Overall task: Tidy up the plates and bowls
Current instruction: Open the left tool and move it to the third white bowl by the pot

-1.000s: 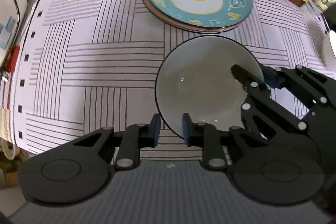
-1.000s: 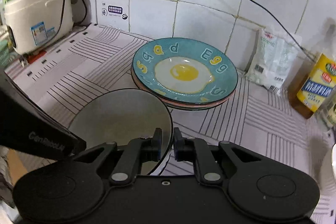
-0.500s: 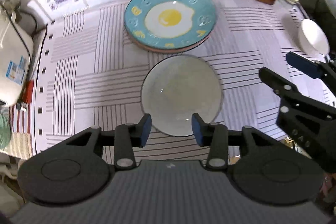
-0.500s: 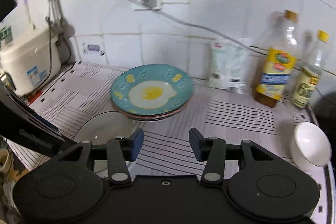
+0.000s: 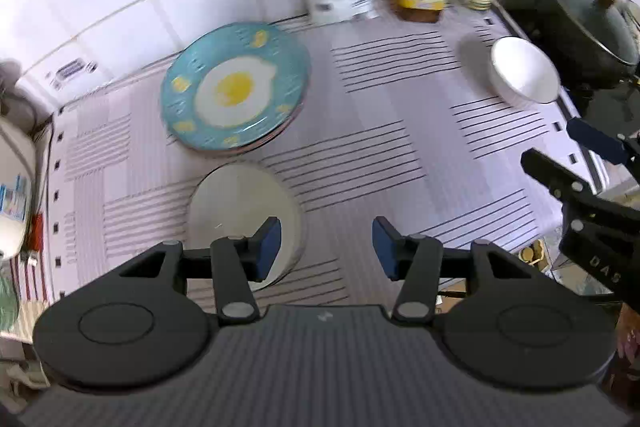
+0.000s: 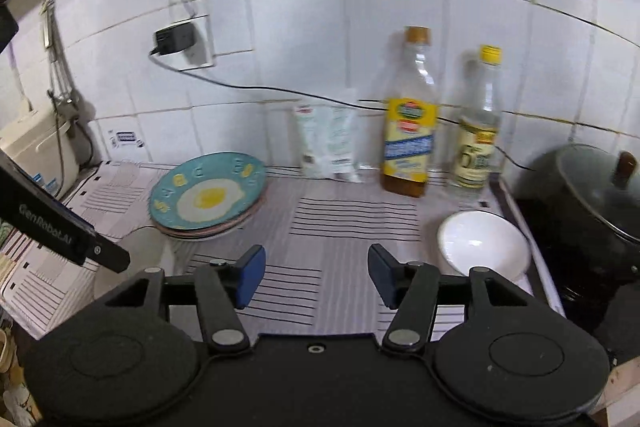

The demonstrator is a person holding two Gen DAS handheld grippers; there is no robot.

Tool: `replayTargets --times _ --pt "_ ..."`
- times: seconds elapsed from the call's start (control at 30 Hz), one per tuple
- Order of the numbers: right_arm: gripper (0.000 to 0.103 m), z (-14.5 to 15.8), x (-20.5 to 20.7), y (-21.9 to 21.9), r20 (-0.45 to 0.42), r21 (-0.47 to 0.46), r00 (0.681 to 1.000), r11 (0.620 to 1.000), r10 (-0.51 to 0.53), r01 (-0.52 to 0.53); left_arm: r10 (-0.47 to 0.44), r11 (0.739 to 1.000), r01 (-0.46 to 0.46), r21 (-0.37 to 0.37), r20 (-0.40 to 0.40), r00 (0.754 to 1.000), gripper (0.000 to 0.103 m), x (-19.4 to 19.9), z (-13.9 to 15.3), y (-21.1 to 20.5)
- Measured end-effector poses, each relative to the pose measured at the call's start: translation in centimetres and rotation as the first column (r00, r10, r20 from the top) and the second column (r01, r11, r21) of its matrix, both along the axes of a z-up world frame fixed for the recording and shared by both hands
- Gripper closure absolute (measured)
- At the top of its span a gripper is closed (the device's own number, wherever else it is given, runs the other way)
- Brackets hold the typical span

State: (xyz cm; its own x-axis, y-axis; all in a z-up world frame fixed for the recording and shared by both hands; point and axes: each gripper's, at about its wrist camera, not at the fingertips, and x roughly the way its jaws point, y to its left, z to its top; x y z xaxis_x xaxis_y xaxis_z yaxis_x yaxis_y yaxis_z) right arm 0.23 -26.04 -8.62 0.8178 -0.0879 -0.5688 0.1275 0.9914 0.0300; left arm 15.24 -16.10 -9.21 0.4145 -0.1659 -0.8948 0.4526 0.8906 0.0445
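Note:
A teal plate with a fried-egg print [image 5: 236, 89] tops a stack of plates at the back left of the striped mat; it also shows in the right wrist view [image 6: 208, 197]. A grey bowl [image 5: 236, 203] sits on the mat just in front of the stack, partly hidden in the right wrist view [image 6: 144, 251]. A small white bowl [image 5: 524, 75] stands at the right edge of the mat [image 6: 480, 243]. My left gripper [image 5: 326, 247] is open and empty, above and right of the grey bowl. My right gripper [image 6: 316, 273] is open and empty, left of the white bowl.
Two bottles [image 6: 408, 131] [image 6: 478, 131] and a white bag [image 6: 328, 143] stand against the tiled wall. A black lidded pot [image 6: 592, 195] sits on a stove at the right. A rice cooker [image 6: 28, 151] stands at the left. A cable runs from the wall socket [image 6: 180, 41].
Both grippers let go of the grey bowl, opened wide and drew up and back. The bowl rests on the mat. Both views have swung right toward the white bowl.

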Motion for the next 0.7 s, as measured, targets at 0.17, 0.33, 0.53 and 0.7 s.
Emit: replayTargets --times 0.17,0.33,0.53,0.7 --pt "0.037 -0.4 -1.8 -3.6 0.012 -0.006 0.999 0.999 -0.034 0.035 -0.041 0.999 0.041 -0.014 0.006 0.999 0.047 -0.3 0.2 -4.3" --pt "0.032 -1.4 -2.5 -7.3 0.018 0.022 0.998 0.998 -0.067 0.066 -0.064 0.998 0.064 -0.012 0.003 0.998 0.045 0.2 -0.3 -8.3" --pt "0.03 -4.1 -2.1 -11.3 -0.02 0.031 0.995 0.995 -0.097 0.097 -0.093 0.995 0.093 -0.025 0.011 0.996 0.04 1.3 -1.0 -12.6" --pt "0.028 -6.7 -1.2 -13.7 -0.06 0.03 0.993 0.994 -0.099 0.101 -0.102 0.994 0.102 -0.048 0.006 0.995 0.039 2.4 -2.0 -15.6"
